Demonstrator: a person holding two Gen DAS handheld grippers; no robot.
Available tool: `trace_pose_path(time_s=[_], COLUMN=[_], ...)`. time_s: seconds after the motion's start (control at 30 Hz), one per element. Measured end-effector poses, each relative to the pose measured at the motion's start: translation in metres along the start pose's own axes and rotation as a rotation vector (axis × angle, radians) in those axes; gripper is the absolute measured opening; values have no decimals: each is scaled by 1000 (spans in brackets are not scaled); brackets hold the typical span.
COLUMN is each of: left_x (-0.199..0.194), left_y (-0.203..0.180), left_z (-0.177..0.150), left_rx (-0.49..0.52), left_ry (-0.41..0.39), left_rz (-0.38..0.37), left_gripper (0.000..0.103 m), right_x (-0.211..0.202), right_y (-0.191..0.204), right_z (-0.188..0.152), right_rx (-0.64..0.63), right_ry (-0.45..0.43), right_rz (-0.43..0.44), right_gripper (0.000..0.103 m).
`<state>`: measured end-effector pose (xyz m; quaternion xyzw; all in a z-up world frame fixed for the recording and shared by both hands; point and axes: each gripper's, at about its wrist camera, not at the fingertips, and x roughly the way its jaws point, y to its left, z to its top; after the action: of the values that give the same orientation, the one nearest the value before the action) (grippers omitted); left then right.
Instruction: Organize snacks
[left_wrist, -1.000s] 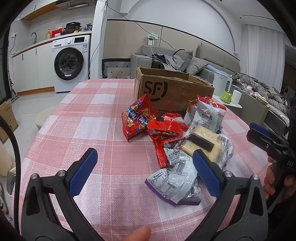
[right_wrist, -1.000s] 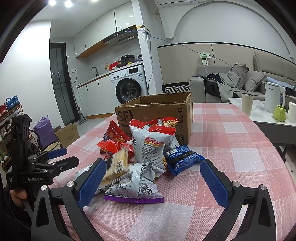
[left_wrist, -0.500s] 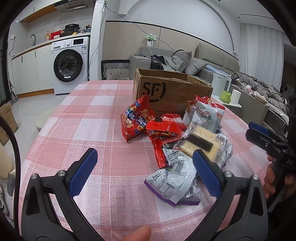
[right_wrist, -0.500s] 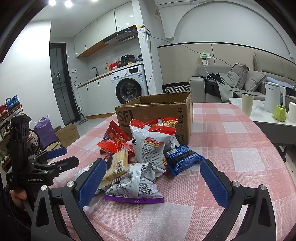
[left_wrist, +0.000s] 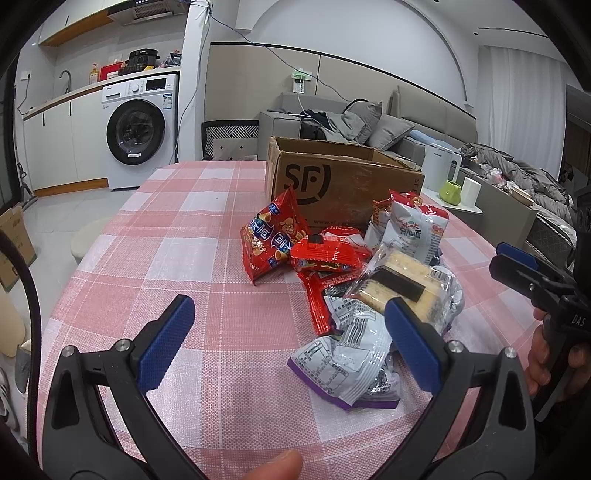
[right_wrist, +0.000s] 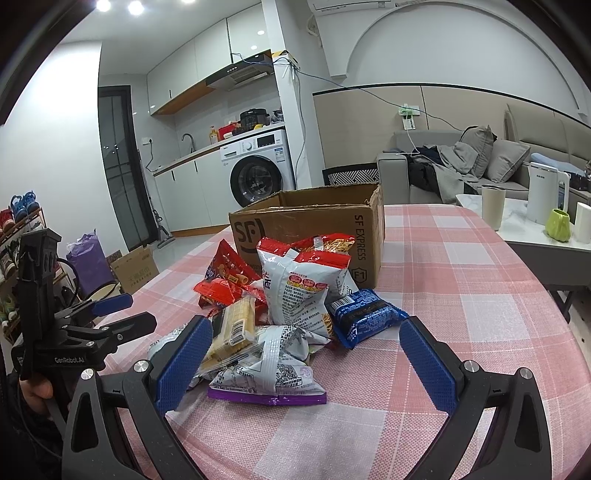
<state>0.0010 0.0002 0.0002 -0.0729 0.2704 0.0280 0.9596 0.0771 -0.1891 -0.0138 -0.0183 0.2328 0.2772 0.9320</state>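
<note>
1. Snack packets (right_wrist: 288, 317) lie heaped on the checked table (right_wrist: 461, 314), just near of the cardboard box (right_wrist: 314, 225).
2. Left gripper (left_wrist: 284, 339) and right gripper (right_wrist: 304, 363): both wide, holding nothing.
3. Judged light, soft, crinkly, slippery; contents crushable. Grip a sealed edge.

Two wrist cameras look low across the checked worktop (left_wrist: 177, 236) from near its front edge, one from each side; both take in the snack pile (right_wrist: 280, 314) and cardboard box (left_wrist: 343, 184) at close range.

Bare tablecloth (left_wrist: 192, 258) left of snack pile (left_wrist: 354, 280); cardboard box (left_wrist: 332, 181) (open-topped) behind
</note>
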Motion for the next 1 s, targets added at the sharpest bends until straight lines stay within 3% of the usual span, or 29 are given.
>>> trace_pose_path(time_s=[0.73, 1.0], left_x=[-1, 2], left_y=[-1, -2], left_z=[2, 3], left_rx=[4, 17], left_ry=[3, 11], left_rz=[0, -8], left_gripper=[102, 102], right_x=[7, 19], right_y=[0, -6], right_z=[3, 7], right_rx=[1, 4], right_ry=[53, 128], right_rz=[-34, -124], right_gripper=[103, 103])
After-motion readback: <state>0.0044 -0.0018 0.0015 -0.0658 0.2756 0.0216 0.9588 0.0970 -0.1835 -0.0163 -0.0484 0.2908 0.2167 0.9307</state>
